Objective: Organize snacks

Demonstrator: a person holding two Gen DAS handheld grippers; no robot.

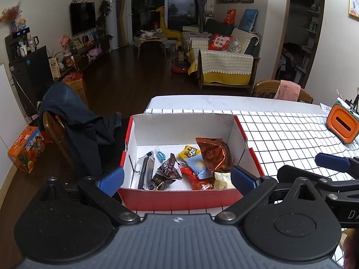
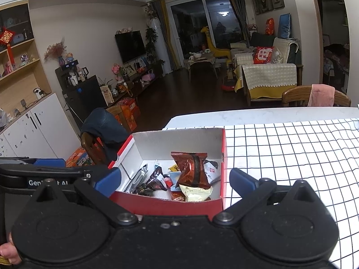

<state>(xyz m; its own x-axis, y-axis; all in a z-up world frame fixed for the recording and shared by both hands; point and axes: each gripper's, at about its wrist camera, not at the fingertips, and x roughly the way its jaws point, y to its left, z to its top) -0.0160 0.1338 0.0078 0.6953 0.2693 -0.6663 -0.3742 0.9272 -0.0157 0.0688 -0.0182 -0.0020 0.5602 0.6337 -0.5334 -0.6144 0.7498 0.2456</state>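
A red cardboard box (image 1: 179, 201) with a white inside stands at the table's left edge; it also shows in the right wrist view (image 2: 166, 205). In it lie several wrapped snacks: a large brown foil packet (image 1: 214, 153) (image 2: 190, 171), a dark chocolate packet (image 1: 167, 172), a black stick pack (image 1: 147, 171), a blue candy (image 1: 160, 155), a pale yellow packet (image 2: 195, 192). My left gripper (image 1: 177, 179) is open and empty, its blue fingertips either side of the box's near wall. My right gripper (image 2: 175, 182) is open and empty, just before the box.
The table has a white cloth with a black grid (image 1: 280, 134) (image 2: 291, 152). An orange and black device (image 1: 342, 124) stands at the right. A chair draped with dark clothing (image 1: 74, 123) (image 2: 103, 130) stands left of the table. My right gripper's finger (image 1: 332, 161) shows in the left view.
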